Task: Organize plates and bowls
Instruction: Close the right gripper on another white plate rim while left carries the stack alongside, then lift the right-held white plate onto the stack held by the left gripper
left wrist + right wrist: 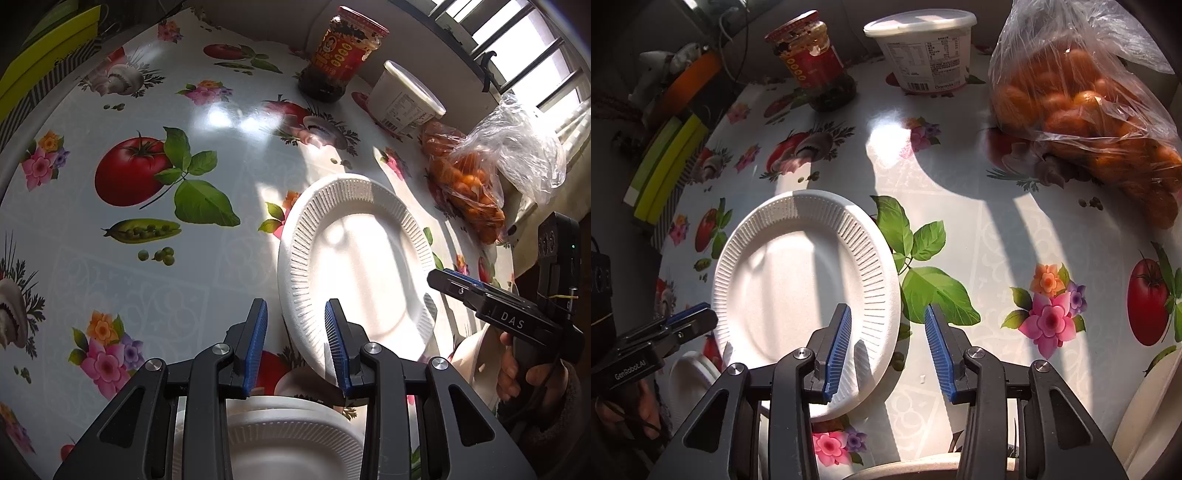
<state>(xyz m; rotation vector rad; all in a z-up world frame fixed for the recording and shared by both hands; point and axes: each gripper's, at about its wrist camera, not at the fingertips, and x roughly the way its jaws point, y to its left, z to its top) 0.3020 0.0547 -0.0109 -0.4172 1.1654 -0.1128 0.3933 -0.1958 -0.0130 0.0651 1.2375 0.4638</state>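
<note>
Glossy tablecloth [155, 258] printed with tomatoes, peas, mushrooms and flowers, striped by hard sunlight and bar shadows. Barred window [532, 48] bright at upper right, above a pale wall behind the table's far edge. Yellow-green boxes [665, 166] stacked along the left side.

Hard window sunlight casts barred shadows and glare; fisheye edges bend.

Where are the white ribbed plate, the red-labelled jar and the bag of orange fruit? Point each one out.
white ribbed plate [798, 280], right wrist view, on its flat centre.
red-labelled jar [816, 62], right wrist view, on the red label.
bag of orange fruit [1078, 107], right wrist view, on the fruit behind the clear plastic.
</note>
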